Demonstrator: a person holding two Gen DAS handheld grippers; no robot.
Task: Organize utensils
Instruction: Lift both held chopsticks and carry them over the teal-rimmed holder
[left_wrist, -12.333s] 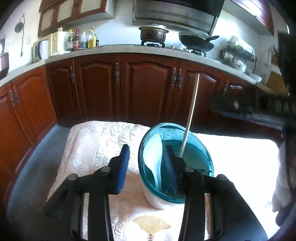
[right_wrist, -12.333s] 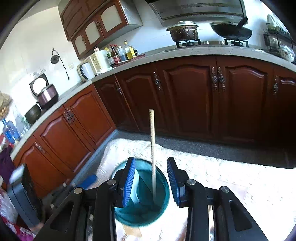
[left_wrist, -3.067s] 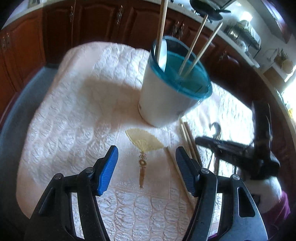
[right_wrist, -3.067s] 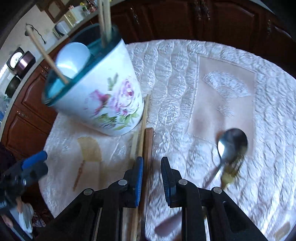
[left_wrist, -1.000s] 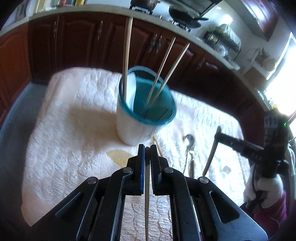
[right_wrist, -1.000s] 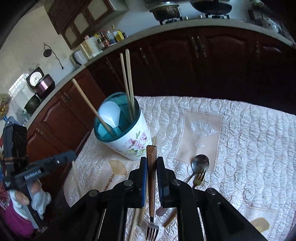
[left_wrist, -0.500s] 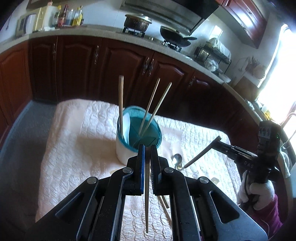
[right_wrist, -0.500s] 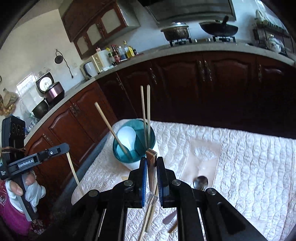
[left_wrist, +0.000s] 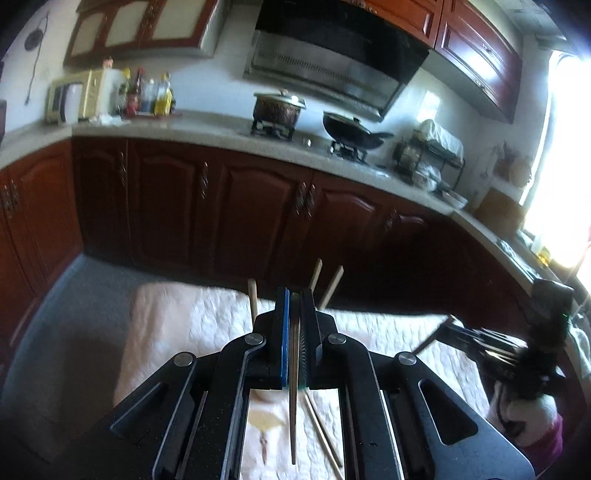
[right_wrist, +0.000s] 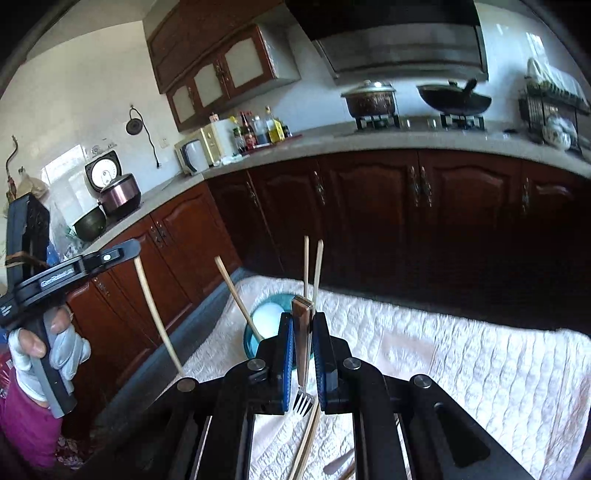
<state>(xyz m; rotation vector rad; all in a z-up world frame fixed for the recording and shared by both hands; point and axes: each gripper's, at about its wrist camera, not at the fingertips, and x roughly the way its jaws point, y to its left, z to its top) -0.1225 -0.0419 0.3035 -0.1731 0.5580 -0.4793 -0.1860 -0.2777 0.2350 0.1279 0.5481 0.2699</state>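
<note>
Left hand-held gripper (left_wrist: 291, 325): pinched nearly closed on one chopstick (left_wrist: 293, 424), which hangs tip-down below the jaws.
Right hand-held gripper (right_wrist: 303, 354): clamped on a fork (right_wrist: 303, 369) by its wooden handle, tines down.
Cup (right_wrist: 255, 343): ahead of and below the right hand-held gripper, on the quilted desk (right_wrist: 480, 369), already holding chopsticks and a white spoon (right_wrist: 266, 316).
Handling: chopstick light, stiff, thin, likely to pivot in a pinch; fork heavier at the tines.
Hold: near the upper end, so each drops in upright.
Loose: more chopsticks (left_wrist: 321, 432) lie on the desk under the left hand-held gripper.
</note>
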